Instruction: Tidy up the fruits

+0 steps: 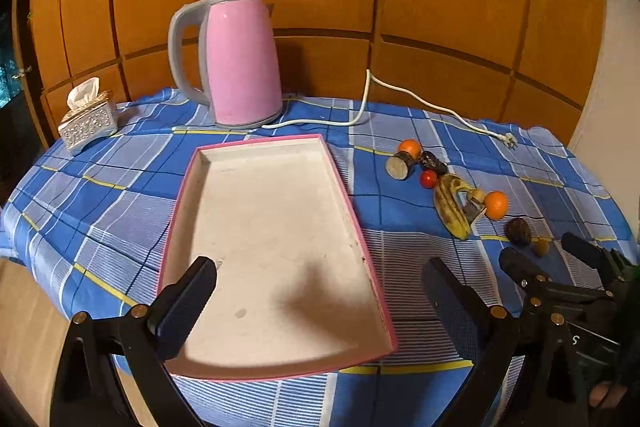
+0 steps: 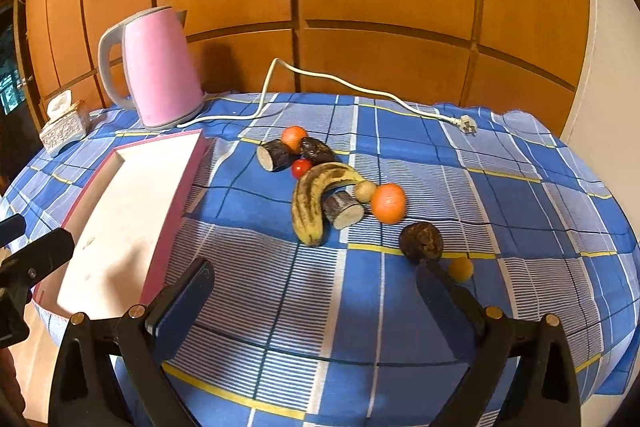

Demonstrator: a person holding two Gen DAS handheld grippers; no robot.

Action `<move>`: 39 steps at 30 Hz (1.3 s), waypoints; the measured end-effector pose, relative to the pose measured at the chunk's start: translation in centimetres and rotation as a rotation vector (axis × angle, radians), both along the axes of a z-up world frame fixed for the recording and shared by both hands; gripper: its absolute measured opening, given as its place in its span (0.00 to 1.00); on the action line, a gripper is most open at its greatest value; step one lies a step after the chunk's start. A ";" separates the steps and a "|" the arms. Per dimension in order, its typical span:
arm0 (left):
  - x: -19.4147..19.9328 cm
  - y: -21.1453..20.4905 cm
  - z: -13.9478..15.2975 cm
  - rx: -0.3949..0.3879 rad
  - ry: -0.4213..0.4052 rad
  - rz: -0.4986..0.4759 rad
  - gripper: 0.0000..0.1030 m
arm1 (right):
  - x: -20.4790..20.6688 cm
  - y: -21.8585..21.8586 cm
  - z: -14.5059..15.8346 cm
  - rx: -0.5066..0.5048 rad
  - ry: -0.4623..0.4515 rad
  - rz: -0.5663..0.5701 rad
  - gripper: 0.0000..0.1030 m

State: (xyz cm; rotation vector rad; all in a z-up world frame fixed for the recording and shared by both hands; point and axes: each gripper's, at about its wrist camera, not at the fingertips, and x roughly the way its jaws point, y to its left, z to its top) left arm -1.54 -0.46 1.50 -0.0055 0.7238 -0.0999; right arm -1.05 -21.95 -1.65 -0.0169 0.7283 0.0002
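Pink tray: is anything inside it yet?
No fruit is inside the pink tray; its white floor shows only a shadow and faint marks. The left gripper, open, has one finger covering a near corner, so that spot is hidden. The banana lies on the tablecloth.

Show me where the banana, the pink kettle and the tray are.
banana (image 2: 307, 205): right wrist view, middle of its spotted peel.
pink kettle (image 1: 244, 63): left wrist view, middle of its pink body.
tray (image 1: 276, 227): left wrist view, bare white floor.

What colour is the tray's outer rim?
Pink, with a whitish inside; the tray shows best in the left wrist view.
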 end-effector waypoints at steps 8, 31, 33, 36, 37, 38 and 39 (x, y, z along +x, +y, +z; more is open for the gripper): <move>0.6 -1.4 0.6 0.032 -0.066 -0.098 1.00 | 0.2 -3.1 -0.5 -0.002 0.025 -0.063 0.99; 16.3 -9.1 -1.4 0.005 0.201 -0.301 0.76 | -0.4 -8.3 -1.1 0.025 0.032 -0.147 1.00; 17.7 -9.8 -2.1 0.015 0.227 -0.308 0.71 | -0.5 -8.8 -1.0 0.025 0.031 -0.153 1.00; 19.9 -10.8 -3.6 0.017 0.270 -0.305 0.60 | -0.3 -9.5 -1.2 0.028 0.046 -0.166 1.00; 20.5 -11.1 -4.0 0.025 0.277 -0.306 0.60 | -0.2 -9.6 -1.2 0.026 0.049 -0.169 0.99; 21.1 -11.3 -4.4 0.029 0.282 -0.305 0.59 | -0.2 -9.7 -1.3 0.026 0.052 -0.172 1.00; 21.5 -11.5 -4.6 0.026 0.286 -0.309 0.59 | -0.1 -9.9 -1.3 0.027 0.054 -0.175 1.00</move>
